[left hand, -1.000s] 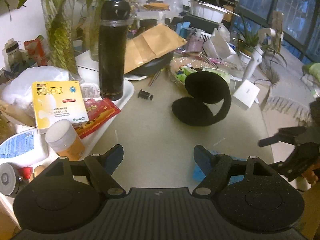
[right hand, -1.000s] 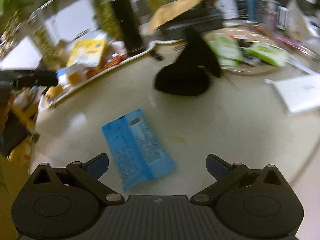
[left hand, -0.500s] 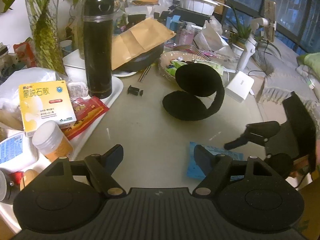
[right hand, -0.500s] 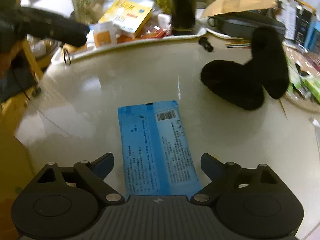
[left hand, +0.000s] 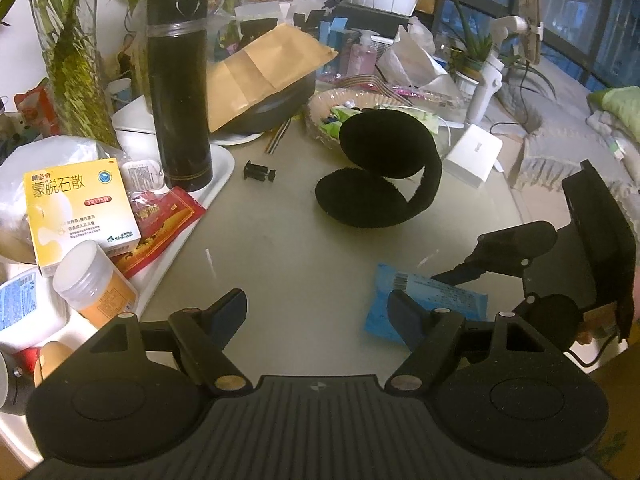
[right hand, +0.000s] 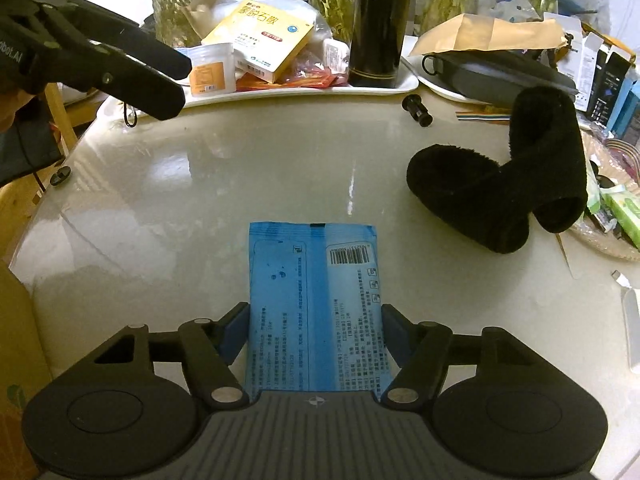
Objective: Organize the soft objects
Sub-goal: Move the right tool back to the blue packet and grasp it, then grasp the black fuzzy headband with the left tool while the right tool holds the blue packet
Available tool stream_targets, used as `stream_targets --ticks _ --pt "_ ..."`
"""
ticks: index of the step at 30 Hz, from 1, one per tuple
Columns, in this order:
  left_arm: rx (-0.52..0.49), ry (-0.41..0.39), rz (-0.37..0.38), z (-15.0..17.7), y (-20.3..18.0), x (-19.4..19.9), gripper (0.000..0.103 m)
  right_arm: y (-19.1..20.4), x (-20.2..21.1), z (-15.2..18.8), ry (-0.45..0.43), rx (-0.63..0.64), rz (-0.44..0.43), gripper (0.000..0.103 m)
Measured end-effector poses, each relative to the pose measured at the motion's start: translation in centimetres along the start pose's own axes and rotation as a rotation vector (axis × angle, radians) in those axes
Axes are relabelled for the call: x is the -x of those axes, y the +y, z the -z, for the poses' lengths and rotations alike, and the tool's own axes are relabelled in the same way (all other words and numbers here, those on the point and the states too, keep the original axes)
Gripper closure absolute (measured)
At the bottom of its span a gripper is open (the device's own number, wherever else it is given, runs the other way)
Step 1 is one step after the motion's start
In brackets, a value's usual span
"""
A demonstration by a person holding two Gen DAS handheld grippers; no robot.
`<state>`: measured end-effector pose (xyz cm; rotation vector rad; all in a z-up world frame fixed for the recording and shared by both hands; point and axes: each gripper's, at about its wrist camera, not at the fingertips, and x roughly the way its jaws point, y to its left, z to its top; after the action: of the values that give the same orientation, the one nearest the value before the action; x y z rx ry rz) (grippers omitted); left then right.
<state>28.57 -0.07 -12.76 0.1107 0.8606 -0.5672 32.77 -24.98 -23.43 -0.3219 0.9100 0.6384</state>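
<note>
A flat blue soft packet (right hand: 314, 300) with a barcode lies on the beige table; it also shows in the left wrist view (left hand: 424, 300). My right gripper (right hand: 314, 320) is open, its fingers on either side of the packet's near half, touching its edges or nearly so. My left gripper (left hand: 318, 312) is open and empty above the table, left of the packet. A pair of black fuzzy earmuffs (left hand: 380, 172) sits mid-table; in the right wrist view the earmuffs (right hand: 504, 192) lie to the right of the packet.
A white tray (left hand: 218, 168) at the left holds a black flask (left hand: 178, 84), a yellow medicine box (left hand: 80, 208), a white-capped jar (left hand: 94, 284) and red sachets. A wicker basket (left hand: 320, 108), a white box (left hand: 474, 156) and a small black bolt (left hand: 260, 170) lie beyond.
My right gripper has swung round and moved in over the blue packet, its fingers now straddling it and narrower. My left gripper has shifted slightly; the earmuffs have not moved.
</note>
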Motion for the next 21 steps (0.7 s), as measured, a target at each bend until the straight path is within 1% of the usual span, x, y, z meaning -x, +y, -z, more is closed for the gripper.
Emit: stream_targets --ticks 4,10,14,21 --pt "0.005 0.008 0.000 0.0 0.1 -0.1 0.026 0.5 -0.2 -0.3 -0.005 -0.002 -0.020 0.032" --pt "0.015 0.015 -0.005 0.0 0.2 -0.2 0.026 1.2 -0.3 -0.7 -0.027 0.014 -0.026 0.032" --pt "0.017 0.020 -0.009 0.1 0.3 -0.2 0.026 1.3 -0.6 -0.7 -0.009 0.016 -0.037 0.031" --pt "0.027 0.021 -0.008 0.1 0.5 -0.3 0.026 1.3 -0.7 -0.6 -0.014 0.017 -0.056 0.031"
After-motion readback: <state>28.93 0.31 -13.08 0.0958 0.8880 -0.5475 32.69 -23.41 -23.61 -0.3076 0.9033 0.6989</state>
